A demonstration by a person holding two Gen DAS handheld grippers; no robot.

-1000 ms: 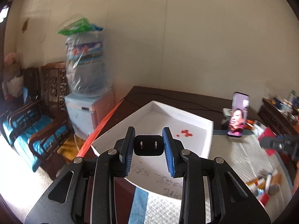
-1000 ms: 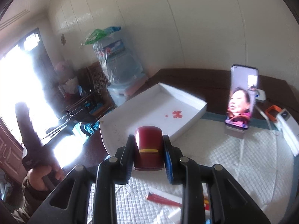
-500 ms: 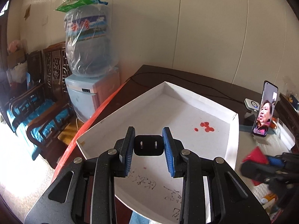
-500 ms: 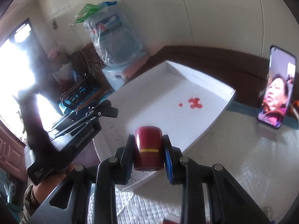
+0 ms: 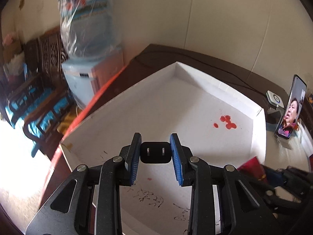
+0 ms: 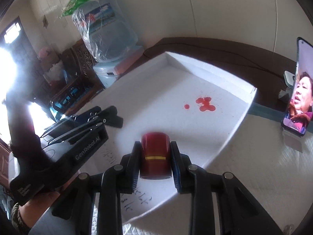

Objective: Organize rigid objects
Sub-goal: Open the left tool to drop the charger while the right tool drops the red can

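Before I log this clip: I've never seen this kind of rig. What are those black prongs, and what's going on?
They are handheld two-finger grippers, one per hand, each carrying a fisheye camera looking along its fingers. The left gripper clamps a black two-prong plug adapter. The right gripper clamps a dark red cylindrical container with a gold band. Both hover over a shallow white tray with red spots, on a dark table. A phone stands propped to the right.

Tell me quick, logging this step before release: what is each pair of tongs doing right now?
Left tongs: closed on the black plug adapter, over the white tray.
Right tongs: closed on the dark red cylinder, over the same tray.
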